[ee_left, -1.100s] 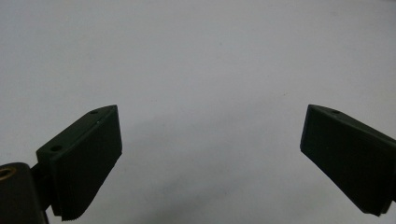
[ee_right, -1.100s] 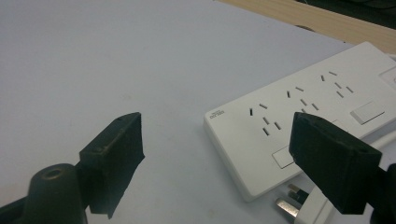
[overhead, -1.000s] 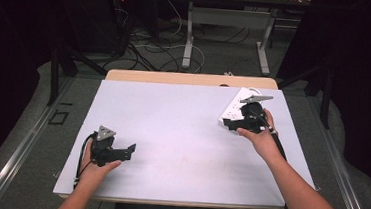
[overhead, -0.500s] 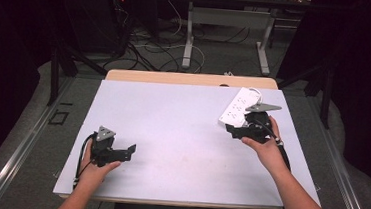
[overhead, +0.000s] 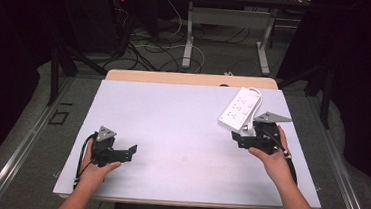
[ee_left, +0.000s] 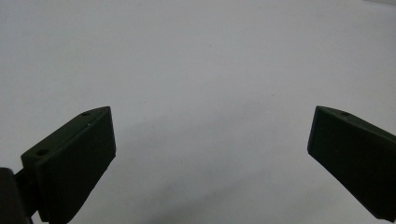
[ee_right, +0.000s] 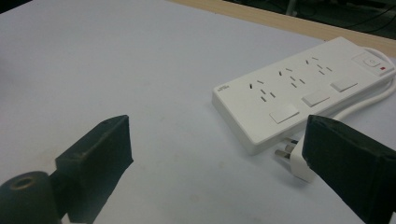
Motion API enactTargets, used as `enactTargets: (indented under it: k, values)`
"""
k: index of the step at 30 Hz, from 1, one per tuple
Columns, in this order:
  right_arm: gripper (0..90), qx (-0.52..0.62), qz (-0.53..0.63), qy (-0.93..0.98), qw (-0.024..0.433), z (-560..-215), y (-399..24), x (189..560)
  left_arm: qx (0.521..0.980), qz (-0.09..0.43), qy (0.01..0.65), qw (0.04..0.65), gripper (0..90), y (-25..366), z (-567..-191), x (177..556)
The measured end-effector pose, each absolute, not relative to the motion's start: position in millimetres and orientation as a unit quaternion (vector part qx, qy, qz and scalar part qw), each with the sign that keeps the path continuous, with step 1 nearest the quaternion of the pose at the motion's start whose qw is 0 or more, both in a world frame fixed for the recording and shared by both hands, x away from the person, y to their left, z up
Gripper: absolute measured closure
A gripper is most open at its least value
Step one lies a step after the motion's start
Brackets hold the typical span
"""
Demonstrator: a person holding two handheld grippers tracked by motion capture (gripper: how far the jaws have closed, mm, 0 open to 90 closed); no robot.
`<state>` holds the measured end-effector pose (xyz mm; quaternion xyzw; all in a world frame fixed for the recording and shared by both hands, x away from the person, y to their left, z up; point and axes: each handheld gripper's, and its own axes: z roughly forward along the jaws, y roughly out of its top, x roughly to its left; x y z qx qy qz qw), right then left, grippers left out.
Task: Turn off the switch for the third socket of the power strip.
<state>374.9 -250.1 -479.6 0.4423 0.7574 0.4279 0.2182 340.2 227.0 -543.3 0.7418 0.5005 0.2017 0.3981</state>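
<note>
White tabletop (overhead: 181, 134) carries a power strip (overhead: 240, 109) at two o'clock, its plug (ee_right: 295, 164) lying loose just beside the wide-open, empty right gripper (overhead: 243, 138), seemingly lined up to grasp, while the left gripper (overhead: 128, 152) rests open, empty, at seven o'clock

One white power strip (overhead: 240, 108) is seen lying on one pale table (overhead: 172, 118), with one white plug (ee_right: 295, 161) and one white cord (ee_right: 373, 95) beside it. Three sets of sockets and three small switches are counted on the strip, plus one main switch at its end. Two grippers are held, the left gripper (overhead: 130, 152) and the right gripper (overhead: 235, 137).
</note>
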Motion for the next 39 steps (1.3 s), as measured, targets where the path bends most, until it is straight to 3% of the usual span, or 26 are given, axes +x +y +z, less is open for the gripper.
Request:
enactTargets:
  k: [13, 39]
  values:
    - [1.4, 0.445, 0.418, 0.756, 0.236, -494.1, -260.5, 359.8, 0.741, 0.202, 0.500, 0.399, 0.2, 227.0, -543.5, 340.3]
    - [1.5, 0.475, 0.414, 0.731, 0.261, -528.5, -287.6, 355.6, 0.747, 0.199, 0.498, 0.392, 0.2, 228.2, -542.8, 340.6]
